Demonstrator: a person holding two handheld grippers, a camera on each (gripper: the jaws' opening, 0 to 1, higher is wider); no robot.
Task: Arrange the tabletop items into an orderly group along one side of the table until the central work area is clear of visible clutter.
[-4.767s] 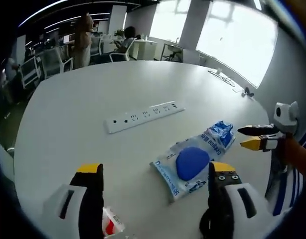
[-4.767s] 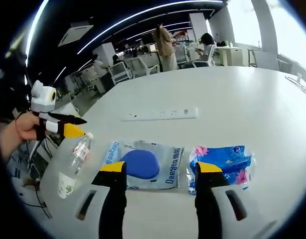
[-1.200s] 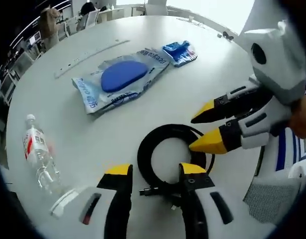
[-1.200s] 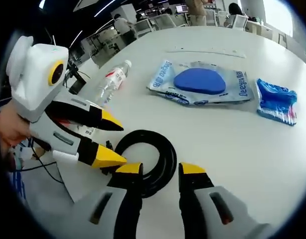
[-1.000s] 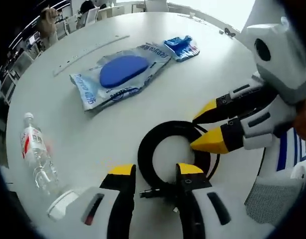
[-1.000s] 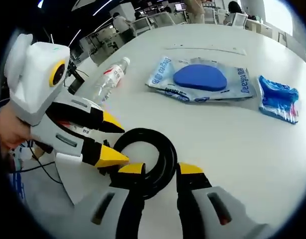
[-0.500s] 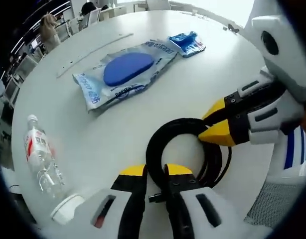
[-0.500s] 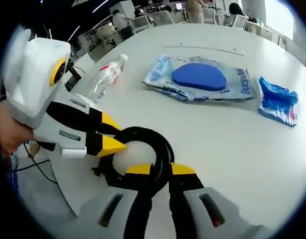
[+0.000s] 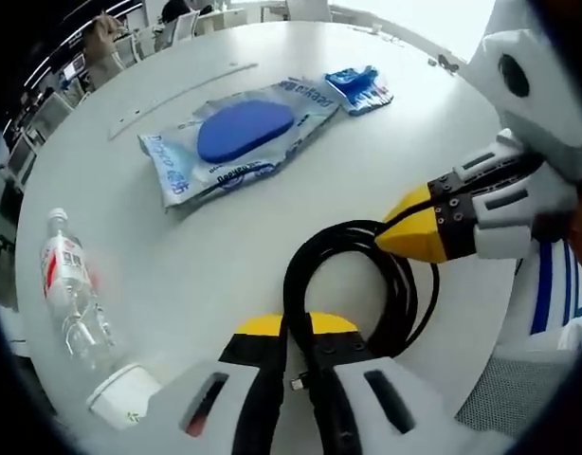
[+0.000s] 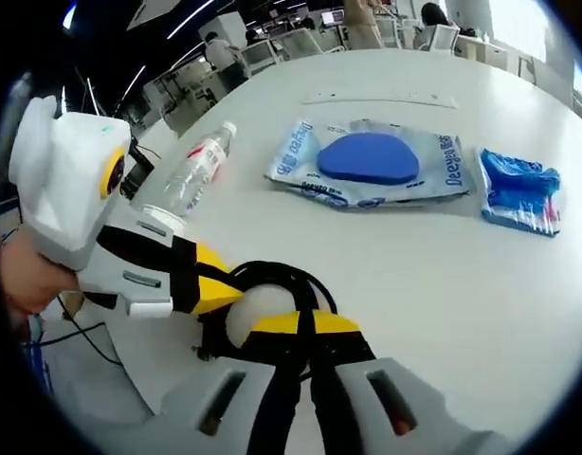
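Observation:
A coiled black cable [image 9: 397,294] lies near the table's close edge. My left gripper [image 9: 298,327] is shut on the coil's near side, the cable pinched between its yellow tips. My right gripper [image 9: 416,234] comes in from the right and is shut on the coil's far side. In the right gripper view the same coil [image 10: 272,275] is clamped in my right gripper [image 10: 305,324], and the left gripper [image 10: 220,286] grips it from the left. Farther off lie a blue pad in a clear package [image 9: 239,133] and a blue tissue pack [image 9: 359,87].
A plastic water bottle [image 9: 68,294] lies on its side at the left with a white paper cup [image 9: 125,403] by it. A white power strip [image 9: 177,90] lies far across the white table [image 9: 225,246]. Office chairs and people stand beyond the table.
Both grippers stood open around the black coil a second ago; each has since shut on the cable. Both hands shifted slightly closer to the coil.

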